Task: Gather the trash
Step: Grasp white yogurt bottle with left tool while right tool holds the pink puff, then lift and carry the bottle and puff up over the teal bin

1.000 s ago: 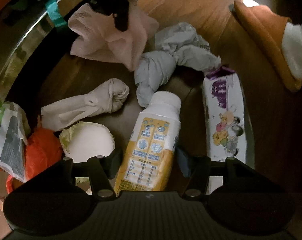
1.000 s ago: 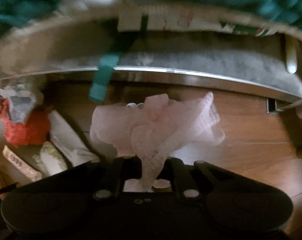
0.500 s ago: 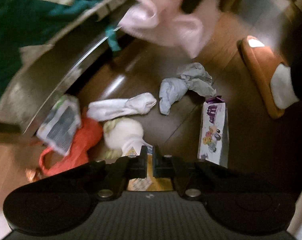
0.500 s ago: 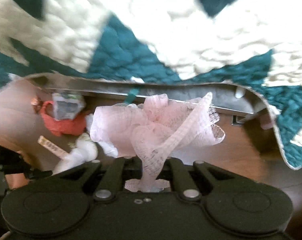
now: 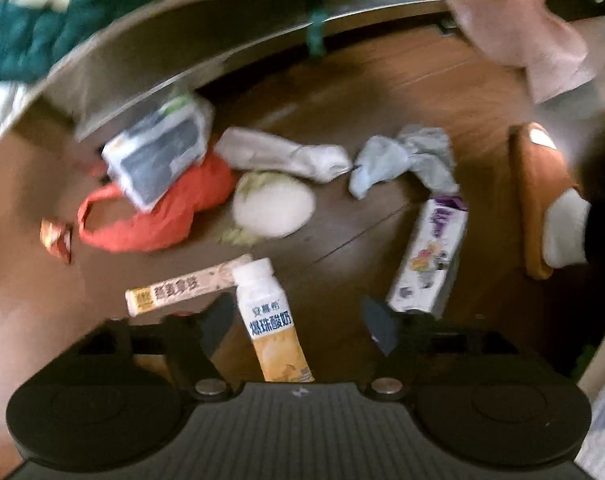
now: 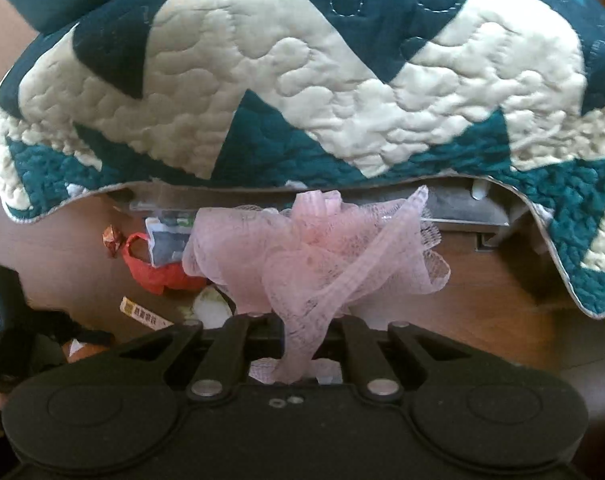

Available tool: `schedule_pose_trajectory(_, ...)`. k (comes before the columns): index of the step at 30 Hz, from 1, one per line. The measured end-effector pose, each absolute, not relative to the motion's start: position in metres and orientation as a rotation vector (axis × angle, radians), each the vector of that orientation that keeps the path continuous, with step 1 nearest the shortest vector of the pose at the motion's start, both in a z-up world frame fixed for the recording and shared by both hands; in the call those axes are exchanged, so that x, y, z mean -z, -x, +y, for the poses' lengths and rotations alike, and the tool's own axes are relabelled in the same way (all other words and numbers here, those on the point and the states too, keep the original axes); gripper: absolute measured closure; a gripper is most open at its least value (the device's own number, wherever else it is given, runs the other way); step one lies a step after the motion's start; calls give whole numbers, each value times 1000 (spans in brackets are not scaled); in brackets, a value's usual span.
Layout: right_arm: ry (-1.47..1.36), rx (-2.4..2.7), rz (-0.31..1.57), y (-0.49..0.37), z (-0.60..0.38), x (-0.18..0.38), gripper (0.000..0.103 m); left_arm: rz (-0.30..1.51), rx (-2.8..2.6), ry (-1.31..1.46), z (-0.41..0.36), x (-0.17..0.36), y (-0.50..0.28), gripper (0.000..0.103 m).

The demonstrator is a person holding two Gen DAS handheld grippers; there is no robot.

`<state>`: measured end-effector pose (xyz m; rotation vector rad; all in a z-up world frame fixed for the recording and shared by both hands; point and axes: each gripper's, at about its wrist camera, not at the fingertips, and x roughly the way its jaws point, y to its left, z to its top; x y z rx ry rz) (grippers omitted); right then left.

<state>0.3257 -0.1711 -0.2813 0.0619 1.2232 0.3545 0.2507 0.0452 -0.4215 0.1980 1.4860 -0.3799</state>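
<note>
Your left gripper (image 5: 298,320) hangs low over the wood floor (image 5: 382,92), jaws spread wide, w/ the yogurt bottle (image 5: 272,320) between the fingers but closer to the left one; can't tell if either pad touches it. Your right gripper (image 6: 298,336) is up higher, jaws pressed together on a pink mesh net (image 6: 314,256) that bunches out in front and blocks most of that view.

Around the left one: a long snack wrapper (image 5: 186,286) just beside the bottle's cap on the left, a white round lid (image 5: 274,204) ahead, a red plastic bag (image 5: 162,216) w/ a printed packet (image 5: 158,160) lying on it, a small red candy wrapper (image 5: 56,236) off to the far left. A rolled white tissue (image 5: 286,154) and a crumpled grey tissue (image 5: 406,160) lie farther ahead. A purple-topped carton (image 5: 430,256) lies just past the right finger (its near end is hidden by it).

An orange slipper (image 5: 538,200) sits at the right edge. The metal bed rail (image 5: 238,56) and the teal-and-cream quilt (image 6: 302,80) bound the far side. Bare floor shows btwn bottle and carton.
</note>
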Motion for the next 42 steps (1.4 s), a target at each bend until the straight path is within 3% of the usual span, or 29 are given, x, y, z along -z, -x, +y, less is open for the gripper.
schedule_pose_trajectory(14,-126,-378,1340,-334,-171,300,96,1752,183,-108,61,566,-256,30)
schedule_pose_trajectory(17,-117,-383,1343,-335,-167,301,96,1776,176,-78,66,580,-255,42)
schedule_pose_trajectory(18,-118,-383,1344,-336,-168,301,96,1787,176,-78,66,584,-254,55)
schedule_pose_trajectory(19,-117,-380,1343,-336,-168,301,96,1790,172,-76,68,586,-254,59)
schedule_pose_trajectory(23,-103,-378,1328,-334,-167,298,96,1764,188,-58,68,582,-251,59)
schedule_pose_trajectory(29,-102,-362,1270,-325,-166,281,96,1699,194,-89,64,531,-262,60)
schedule_pose_trajectory(42,-91,-383,1023,-256,-174,151,97,1327,109,95,51,300,-258,59)
